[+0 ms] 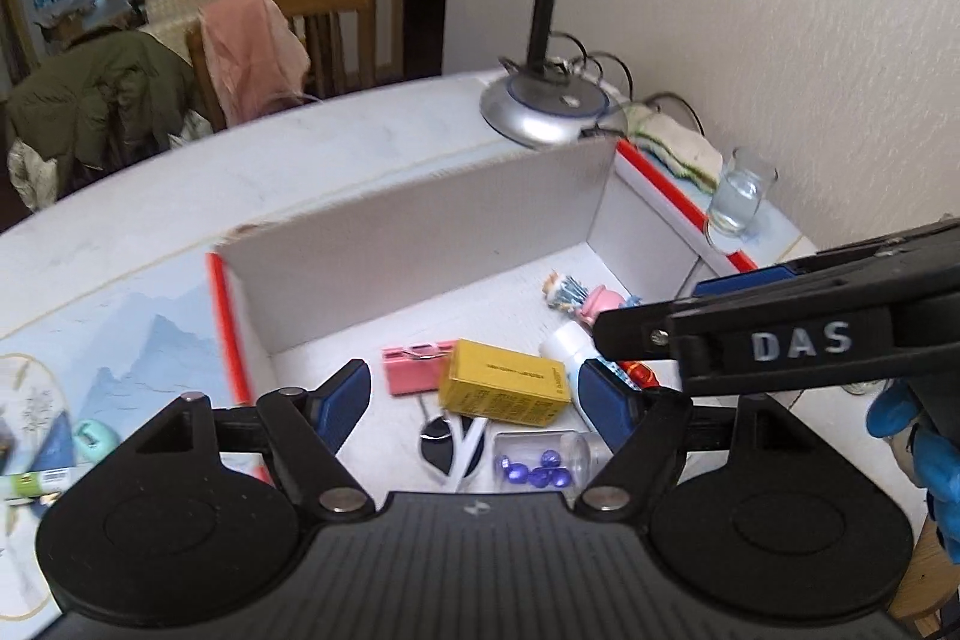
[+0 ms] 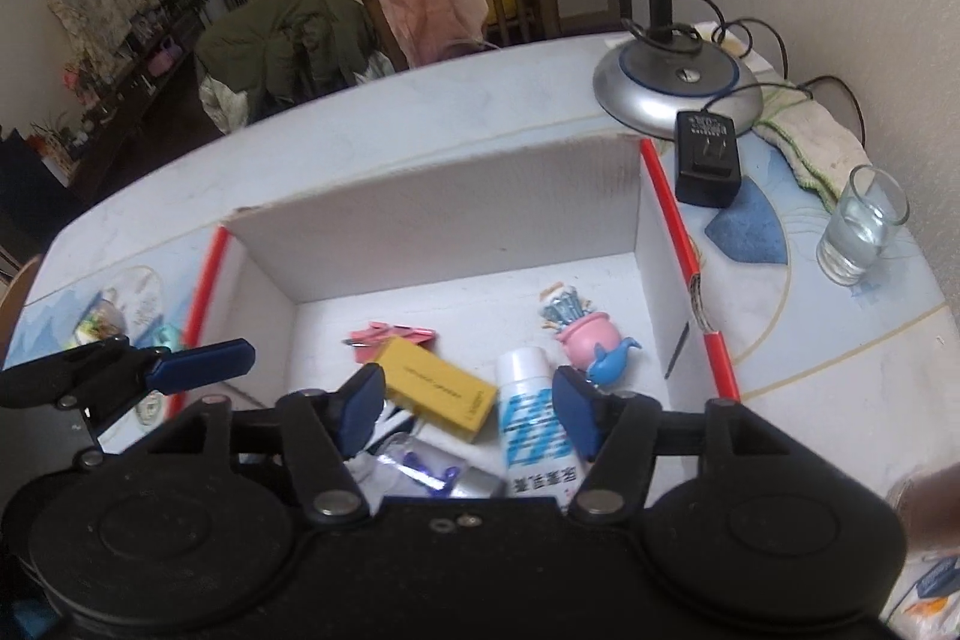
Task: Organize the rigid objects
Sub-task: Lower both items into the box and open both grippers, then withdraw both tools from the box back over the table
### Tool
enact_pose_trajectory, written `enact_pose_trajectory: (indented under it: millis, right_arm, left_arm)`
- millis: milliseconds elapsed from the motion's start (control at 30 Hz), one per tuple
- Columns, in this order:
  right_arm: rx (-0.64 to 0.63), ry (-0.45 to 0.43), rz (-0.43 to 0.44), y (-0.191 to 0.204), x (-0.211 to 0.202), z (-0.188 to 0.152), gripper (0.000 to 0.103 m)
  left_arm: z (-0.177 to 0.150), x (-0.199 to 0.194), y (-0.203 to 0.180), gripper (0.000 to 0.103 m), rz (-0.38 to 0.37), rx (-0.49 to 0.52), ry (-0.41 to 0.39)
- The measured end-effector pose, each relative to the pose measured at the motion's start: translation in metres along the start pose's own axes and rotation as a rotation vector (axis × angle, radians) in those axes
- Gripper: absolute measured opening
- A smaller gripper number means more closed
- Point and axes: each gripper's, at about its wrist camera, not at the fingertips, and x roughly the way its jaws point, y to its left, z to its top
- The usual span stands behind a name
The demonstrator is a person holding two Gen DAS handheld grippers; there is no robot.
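Both grippers are matte black plastic: a ribbed body, two round discs, linkage bars pinned with silver rivets, and blue finger pads (image 1: pixel 342 403). The right gripper (image 1: pixel 648 307) carries white raised letters "DAS". The hand behind it wears a blue glove (image 1: pixel 918 436).

We've got open room over the far half of the box (image 2: pixel 432 244): its floor along the back wall lies bare, so a gripper could drop in there. The near half is crowded — yellow carton (image 2: pixel 441 388), pink clips (image 2: pixel 390 337), white bottle (image 2: pixel 531 412), clear vial (image 2: pixel 432 472) and sunglasses (image 1: pixel 453 445) packed close together. The pink figurine (image 2: pixel 585 334) stands near the right wall. Above the right side, the right gripper (image 1: pixel 645 307) crosses our way. Behind the back right corner the lamp base (image 2: pixel 675 85) and its neck rise; a black adapter (image 2: pixel 707 160) and a glass (image 2: pixel 861 226) stand along the table's right edge. The table's far edge (image 1: pixel 270 160) is free.
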Motion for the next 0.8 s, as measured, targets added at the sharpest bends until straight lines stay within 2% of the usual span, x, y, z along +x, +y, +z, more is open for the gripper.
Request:
enact_pose_trajectory:
  millis: [200, 267, 400, 567, 800]
  right_arm:
    - [-0.013, -0.045, 0.033, 0.020, -0.023, -0.011, 0.065]
    - [-0.020, -0.064, 0.040, 0.028, -0.030, -0.016, 0.071]
    - [-0.031, -0.097, 0.057, 0.044, -0.043, -0.026, 0.073]
    - [-0.052, -0.137, 0.074, 0.067, -0.055, -0.038, 0.077]
    - [-0.062, -0.182, 0.109, 0.095, -0.065, -0.053, 0.085]
  left_arm:
    - [-0.011, -0.036, 0.016, 0.076, 0.012, -0.011, -0.063]
    - [-0.016, -0.047, 0.022, 0.076, 0.031, -0.012, -0.080]
    - [-0.025, -0.069, 0.034, 0.076, 0.036, -0.019, -0.113]
    - [-0.038, -0.092, 0.051, 0.080, 0.025, -0.030, -0.136]
    - [-0.053, -0.112, 0.078, 0.081, 0.014, -0.064, -0.139]
